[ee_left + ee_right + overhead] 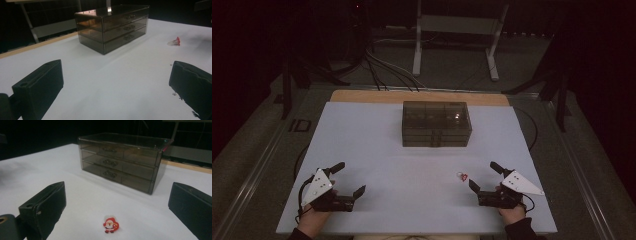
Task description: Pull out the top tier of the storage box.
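Note:
A smoky transparent three-drawer box [436,123] stands at the far middle of the white table, all drawers closed [113,27] [122,161]. A small red Santa figure [463,176] lies on the table near my right gripper [484,176], just ahead of its open jaws [110,223]. From the left gripper view the Santa [176,41] sits far off to the right. My left gripper [349,179] rests open near the table's front left, nothing between its jaws. A hand holds each gripper.
The white table top [377,150] has a wooden strip [362,96] along its far edge. Beyond it are a white metal stand [457,30] and cables [382,67] on a dark floor.

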`<state>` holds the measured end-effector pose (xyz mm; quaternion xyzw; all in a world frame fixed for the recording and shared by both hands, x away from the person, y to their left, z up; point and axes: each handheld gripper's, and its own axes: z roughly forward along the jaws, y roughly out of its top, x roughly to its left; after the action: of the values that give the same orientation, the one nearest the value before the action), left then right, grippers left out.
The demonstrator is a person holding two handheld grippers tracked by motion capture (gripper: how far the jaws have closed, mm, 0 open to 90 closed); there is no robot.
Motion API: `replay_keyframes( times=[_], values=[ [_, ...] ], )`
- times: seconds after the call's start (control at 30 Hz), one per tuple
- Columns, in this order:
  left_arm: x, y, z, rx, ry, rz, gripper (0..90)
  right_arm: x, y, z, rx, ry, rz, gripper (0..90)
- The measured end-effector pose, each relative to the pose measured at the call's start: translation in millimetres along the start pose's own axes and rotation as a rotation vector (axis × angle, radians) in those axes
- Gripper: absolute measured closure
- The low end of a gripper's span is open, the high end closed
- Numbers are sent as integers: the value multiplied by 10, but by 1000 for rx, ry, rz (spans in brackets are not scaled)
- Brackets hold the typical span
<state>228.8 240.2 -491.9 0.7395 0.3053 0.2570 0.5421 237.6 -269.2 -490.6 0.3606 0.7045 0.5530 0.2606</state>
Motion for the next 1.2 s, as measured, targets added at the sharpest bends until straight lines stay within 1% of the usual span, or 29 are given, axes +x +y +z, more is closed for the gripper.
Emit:
replay_keyframes(
  times=[0.1, 0.23, 0.27, 0.33, 0.47, 0.53, 0.67, 0.7, 0.8, 1.03, 1.13, 1.2],
  values=[
    [3, -2, -2, -1, -6, -5, 2, 1, 15, -3, 1, -5, -7, 16],
    [8, -2, -6, -5, -12, -7, 2, 28, 65, -30, -13, -12, -17, 16],
    [10, -2, -6, -7, -13, -9, 2, 45, 105, -29, -8, -11, -37, 16],
    [11, -1, -4, -7, -13, -8, 2, 45, 137, -14, 14, -1, -52, 16],
    [8, -1, -6, -9, -14, -8, 2, 28, 165, -9, 34, 10, -59, 16],
    [10, 1, -8, -12, -14, -11, 2, 17, 188, -16, 32, 12, -60, 16],
    [13, -4, -6, -12, -15, -13, 2, 13, 266, -19, 25, -3, -107, 16],
    [14, -5, -4, -11, -16, -13, 2, 10, 287, -20, 16, -7, -116, 16],
    [14, -6, -7, -9, -17, -7, 2, -8, 359, -20, 14, -14, -140, 16],
    [25, -14, -16, -12, -16, -10, 2, -25, 427, -9, 40, -30, -202, 16],
    [19, -6, -20, -10, -15, 0, 2, -5, 474, 12, 44, -35, -243, 16],
    [20, -11, -22, -11, -16, -6, 2, 13, 514, 33, 46, -41, -264, 16]
  ],
)
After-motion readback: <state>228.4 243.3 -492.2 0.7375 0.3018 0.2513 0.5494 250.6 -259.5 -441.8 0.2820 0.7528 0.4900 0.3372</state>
